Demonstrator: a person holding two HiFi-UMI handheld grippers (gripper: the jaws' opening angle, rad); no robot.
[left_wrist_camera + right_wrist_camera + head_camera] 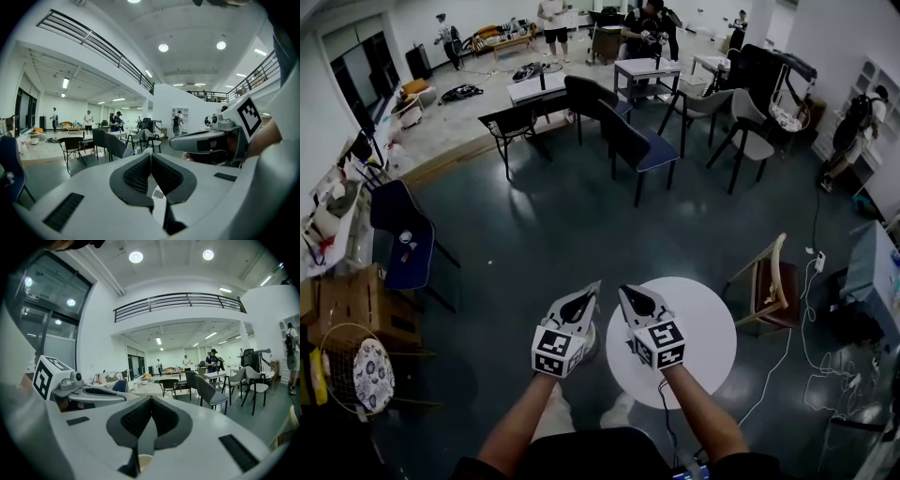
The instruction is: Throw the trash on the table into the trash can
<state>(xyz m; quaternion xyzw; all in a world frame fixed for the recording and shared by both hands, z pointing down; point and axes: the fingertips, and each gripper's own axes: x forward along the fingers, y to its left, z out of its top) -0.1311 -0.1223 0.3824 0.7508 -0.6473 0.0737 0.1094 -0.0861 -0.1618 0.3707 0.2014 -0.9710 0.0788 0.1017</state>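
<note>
**Both grippers empty, no trash found yet**

The left gripper [592,290] and the right gripper [624,292] are held side by side at the near-left edge of the round white table [698,342], pointing out across the dark floor towards a group of dark chairs [619,131]. In the left gripper view the ribbed black pads of the left gripper [151,157] are pressed together with nothing between them. The right gripper view shows the same of the right gripper [151,402]: pads together, nothing held.

The part of the tabletop that shows is bare white, and no trash can be made out on it. No trash can is plain either. A round wire basket [326,339] stands well apart at the lower left, beside a brown cardboard box [352,300], and could be the bin, though I cannot tell.

By my judgement, the step in hand is the search or approach, before any pick. The next move calls for finding a piece of trash, turning a gripper down towards it and parting that gripper's jaws before closing on it.
</note>
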